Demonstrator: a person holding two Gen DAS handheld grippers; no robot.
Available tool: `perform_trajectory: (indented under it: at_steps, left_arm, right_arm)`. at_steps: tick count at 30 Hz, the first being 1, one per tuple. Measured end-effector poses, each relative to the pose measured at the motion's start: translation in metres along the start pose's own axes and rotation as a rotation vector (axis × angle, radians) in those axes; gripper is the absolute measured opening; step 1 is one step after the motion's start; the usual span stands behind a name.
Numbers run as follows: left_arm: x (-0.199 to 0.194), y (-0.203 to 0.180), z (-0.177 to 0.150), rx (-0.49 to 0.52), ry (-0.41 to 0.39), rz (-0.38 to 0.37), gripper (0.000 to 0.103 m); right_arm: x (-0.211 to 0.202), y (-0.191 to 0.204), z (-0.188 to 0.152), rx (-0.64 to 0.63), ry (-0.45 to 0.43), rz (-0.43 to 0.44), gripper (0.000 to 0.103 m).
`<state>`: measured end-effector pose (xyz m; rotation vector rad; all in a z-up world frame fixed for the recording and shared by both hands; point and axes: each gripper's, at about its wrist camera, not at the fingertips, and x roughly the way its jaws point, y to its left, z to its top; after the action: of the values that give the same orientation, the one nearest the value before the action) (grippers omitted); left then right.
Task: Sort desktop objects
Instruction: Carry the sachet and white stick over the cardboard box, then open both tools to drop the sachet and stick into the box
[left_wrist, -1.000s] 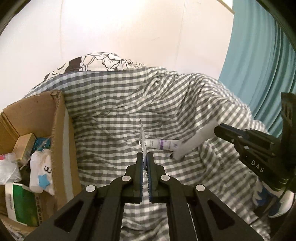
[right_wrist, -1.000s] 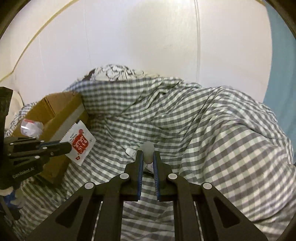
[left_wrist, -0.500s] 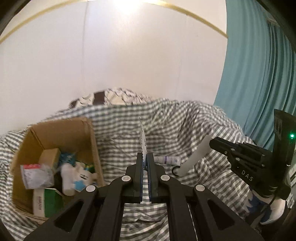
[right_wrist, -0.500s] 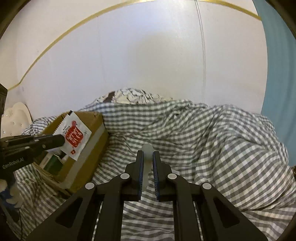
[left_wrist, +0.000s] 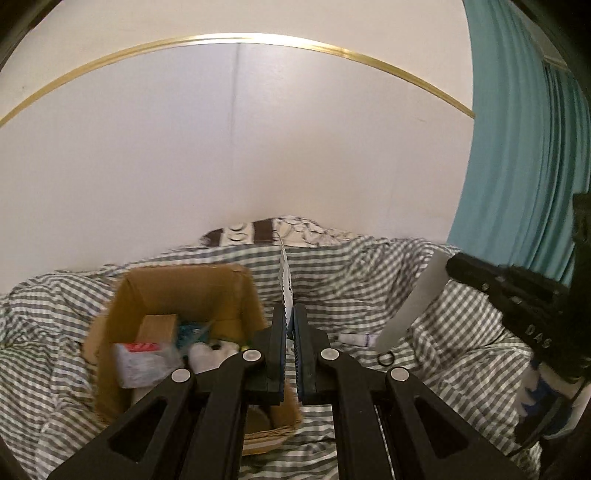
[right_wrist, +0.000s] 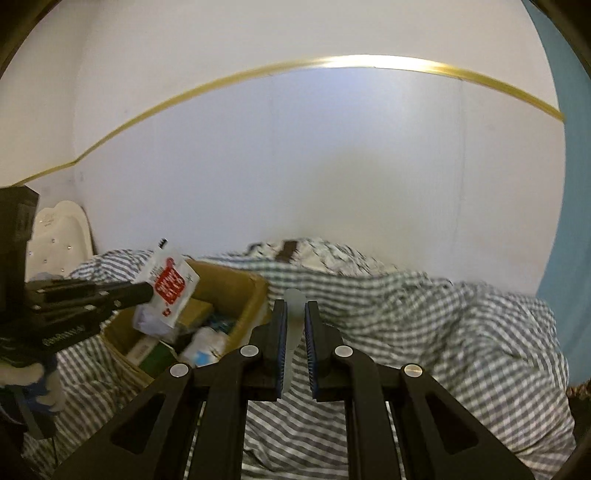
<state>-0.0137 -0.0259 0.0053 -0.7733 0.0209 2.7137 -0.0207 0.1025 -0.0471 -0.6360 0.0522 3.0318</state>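
Observation:
My left gripper (left_wrist: 290, 309) is shut on a thin white sachet (left_wrist: 285, 275), seen edge-on with a serrated rim. In the right wrist view the left gripper (right_wrist: 146, 291) holds that sachet (right_wrist: 170, 290), red-labelled, above the open cardboard box (right_wrist: 255, 291). My right gripper (right_wrist: 294, 305) is shut on a pale whitish tube (right_wrist: 293, 296) that stands up between its pads. From the left wrist view, the right gripper (left_wrist: 453, 264) carries this tube (left_wrist: 410, 306) slanting down over the bedding. The box (left_wrist: 184, 275) lies just left of my left fingers and holds several packets and bottles.
A grey-and-white gingham duvet (left_wrist: 461, 332) covers the bed. On it lie a small purple-labelled tube (left_wrist: 354, 338) and a dark ring (left_wrist: 386, 359). A patterned pillow (left_wrist: 295, 230) rests by the white wall. A teal curtain (left_wrist: 517, 166) hangs right; a white headboard (right_wrist: 62, 229) stands left.
Both grippers have risen with their items and tilted up, so more wall shows. The box has shifted from the far left toward the middle of both views.

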Motion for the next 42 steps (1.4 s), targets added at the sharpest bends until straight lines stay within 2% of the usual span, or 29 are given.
perform_trajectory:
  at_steps: [8,18,29,31,35,40,42]
  left_arm:
    - [-0.014,0.039,-0.002,-0.028,-0.023,0.045,0.004]
    - [-0.005,0.079,-0.011,-0.082,-0.015,0.095,0.004]
    - [0.046,0.106,-0.021,-0.122,0.046,0.129,0.004]
    - [0.051,0.114,-0.020,-0.131,0.031,0.156,0.004]
    - [0.065,0.126,-0.015,-0.155,0.037,0.162,0.004]
    - [0.093,0.133,-0.015,-0.167,0.093,0.161,0.006]
    - [0.105,0.136,-0.018,-0.175,0.125,0.171,0.010]
  right_arm:
    - [0.005,0.047,0.030,-0.045,-0.026,0.075,0.009]
    - [0.038,0.088,0.042,-0.014,-0.030,0.171,0.009]
    - [0.106,0.111,0.040,0.007,0.022,0.240,0.009]
    - [0.120,0.113,0.040,0.012,0.032,0.239,0.009]
    - [0.147,0.112,0.037,0.006,0.056,0.232,0.009]
    - [0.183,0.106,0.034,0.017,0.091,0.232,0.010]
    - [0.195,0.103,0.032,0.023,0.097,0.202,0.014]
